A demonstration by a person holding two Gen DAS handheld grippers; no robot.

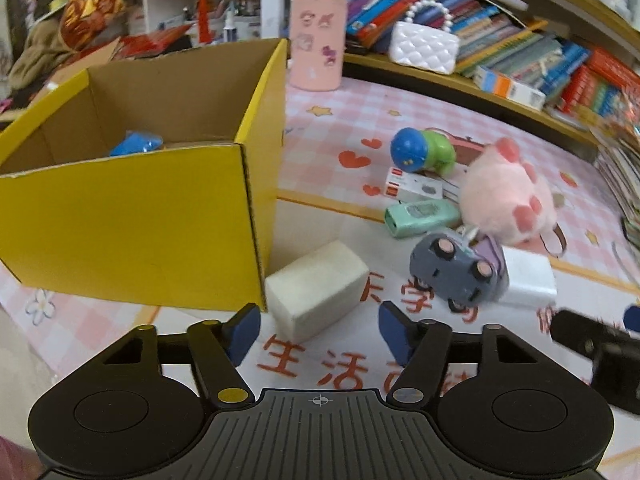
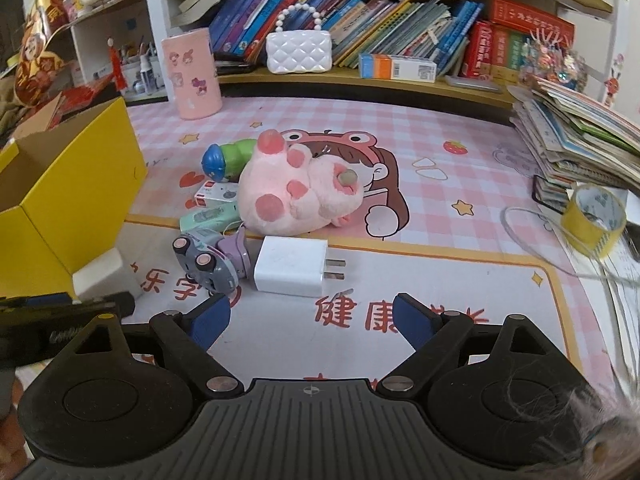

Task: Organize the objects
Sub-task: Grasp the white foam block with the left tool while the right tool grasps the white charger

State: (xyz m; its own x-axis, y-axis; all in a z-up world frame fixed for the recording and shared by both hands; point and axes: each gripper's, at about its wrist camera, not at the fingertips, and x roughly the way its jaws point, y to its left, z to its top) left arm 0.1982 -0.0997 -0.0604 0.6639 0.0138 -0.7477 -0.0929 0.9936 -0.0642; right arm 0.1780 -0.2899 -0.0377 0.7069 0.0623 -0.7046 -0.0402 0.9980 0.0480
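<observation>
Left wrist view looks down on a white block [image 1: 316, 294] lying on the pink checked mat [image 1: 420, 120], its near corner just beside the yellow cardboard box [image 1: 132, 224] and right ahead of the left claw [image 1: 319, 334]. It looks like a light, chalky brick with squared, stiff faces, probably dry and not slippery; I would take it across its two long flat sides, near the middle, so it does not pivot. The left claw stands partly open, nothing between its blue pads [image 1: 244, 330], and the block sits just beyond the tips, not touched.

Further right lies a heap: a grey toy car [image 1: 456, 268] on its side against a white charger [image 2: 292, 266], a green tube [image 1: 424, 216], and a pink plush toy [image 2: 296, 192]. The plush is soft and will squash, so a pinch on a paw or fold should hold it. The charger is hard and smooth and could slide, so I would grip its flat faces and keep off the prongs.

From the right wrist view the right claw [image 2: 312, 324] is wide open and empty, hovering just short of the charger. A blue thing [image 1: 138, 144] already lies in the box.
</observation>
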